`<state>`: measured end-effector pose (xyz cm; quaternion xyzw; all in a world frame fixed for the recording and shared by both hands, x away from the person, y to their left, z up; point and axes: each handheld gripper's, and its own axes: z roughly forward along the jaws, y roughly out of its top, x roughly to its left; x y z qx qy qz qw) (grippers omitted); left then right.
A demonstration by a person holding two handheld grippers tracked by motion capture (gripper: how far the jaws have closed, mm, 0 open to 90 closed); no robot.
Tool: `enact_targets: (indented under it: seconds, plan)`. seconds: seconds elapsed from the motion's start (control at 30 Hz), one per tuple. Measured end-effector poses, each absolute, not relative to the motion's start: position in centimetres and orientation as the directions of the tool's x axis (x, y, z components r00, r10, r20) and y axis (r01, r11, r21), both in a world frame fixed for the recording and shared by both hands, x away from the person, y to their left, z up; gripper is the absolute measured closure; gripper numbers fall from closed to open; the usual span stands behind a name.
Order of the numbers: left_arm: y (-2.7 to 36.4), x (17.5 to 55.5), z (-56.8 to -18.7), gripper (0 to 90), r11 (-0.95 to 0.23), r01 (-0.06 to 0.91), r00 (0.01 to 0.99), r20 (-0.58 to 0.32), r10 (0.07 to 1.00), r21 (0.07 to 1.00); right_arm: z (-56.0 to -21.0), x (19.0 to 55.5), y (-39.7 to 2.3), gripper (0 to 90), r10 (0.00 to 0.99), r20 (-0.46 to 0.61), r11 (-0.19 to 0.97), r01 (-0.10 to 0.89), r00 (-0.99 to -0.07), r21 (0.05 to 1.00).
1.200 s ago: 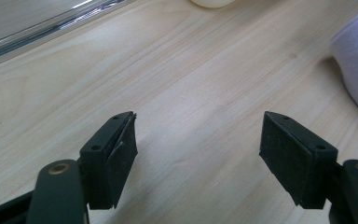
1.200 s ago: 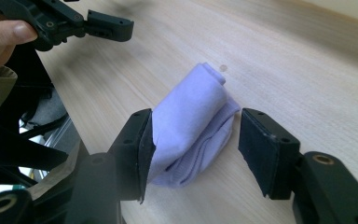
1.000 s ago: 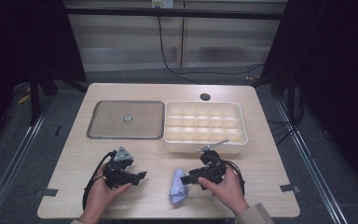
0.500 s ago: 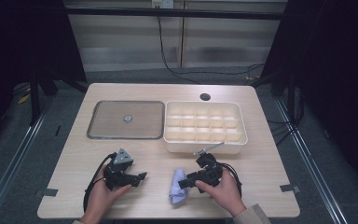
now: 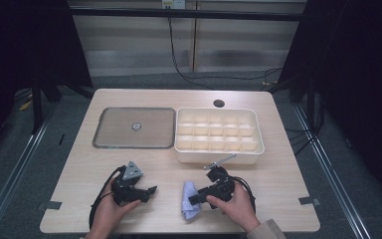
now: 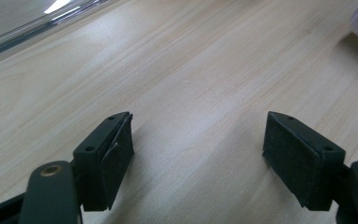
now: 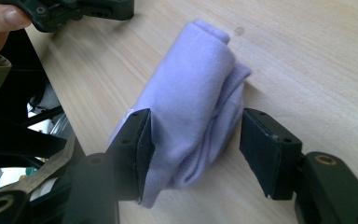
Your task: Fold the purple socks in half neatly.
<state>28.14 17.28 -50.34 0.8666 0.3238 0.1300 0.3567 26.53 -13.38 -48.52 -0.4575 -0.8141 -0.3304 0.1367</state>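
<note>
While the left hand-held gripper [image 5: 146, 191] rests open on the worktop [image 5: 278, 174], the right hand-held gripper [image 7: 193, 144] lies low, jaws open astride the lilac cloth [image 7: 191, 107], having shifted closer since before.

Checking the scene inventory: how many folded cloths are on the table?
1. The lilac folded cloth lies at the near edge, between the jaws of the right gripper. The box's compartments look empty, though their floors are partly hidden.

Two hands come in from the bottom of the high view. The left hand [image 5: 110, 211] holds the black left gripper [image 6: 198, 158] low, its jaws wide apart. The right hand [image 5: 236, 205] holds the black right gripper [image 7: 193, 147], jaws partly apart.
</note>
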Motion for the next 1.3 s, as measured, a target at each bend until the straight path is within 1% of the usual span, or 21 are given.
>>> enact_targets:
  seconds: [0.13, 0.23, 0.37, 0.57, 0.77, 0.83, 0.97, 1.3]
  plan:
    - [17.2, 28.2, -50.5, 22.8, -0.521, 0.471, 0.756, -0.022, 0.654, 0.712, -48.4, 27.0, -13.8, 44.3, 0.666, 0.523, 0.349, 0.842, -0.532, 0.412]
    - [17.3, 28.3, -50.6, 22.2, -0.52, 0.46, 0.758, -0.014, 0.652, 0.72, -48.6, 27.1, -13.5, 44.4, 0.658, 0.53, 0.349, 0.84, -0.535, 0.416]
    - [17.3, 28.3, -50.8, 21.1, -0.512, 0.455, 0.759, -0.017, 0.651, 0.729, -48.9, 27.0, -13.0, 46.7, 0.647, 0.536, 0.346, 0.835, -0.542, 0.427]
    - [17.4, 28.3, -50.7, 21.0, -0.514, 0.456, 0.757, -0.013, 0.653, 0.726, -49.3, 27.0, -13.0, 56.8, 0.638, 0.561, 0.321, 0.844, -0.528, 0.43]
    - [17.3, 28.3, -50.8, 21.0, -0.51, 0.457, 0.756, -0.017, 0.654, 0.729, -49.7, 27.2, -13.1, 70.0, 0.631, 0.588, 0.287, 0.856, -0.506, 0.429]
    - [17.3, 28.3, -50.8, 21.0, -0.51, 0.458, 0.757, -0.018, 0.654, 0.728, -49.6, 27.2, -13.1, 73.1, 0.631, 0.597, 0.281, 0.863, -0.495, 0.419]
    - [17.3, 28.3, -50.8, 21.0, -0.511, 0.458, 0.757, -0.017, 0.654, 0.728, -49.3, 27.4, -13.0, 75.0, 0.631, 0.588, 0.294, 0.857, -0.506, 0.422]
    - [17.3, 28.3, -50.8, 20.6, -0.51, 0.459, 0.756, -0.018, 0.654, 0.727, -47.6, 28.4, -13.3, 75.3, 0.643, 0.548, 0.347, 0.841, -0.535, 0.415]
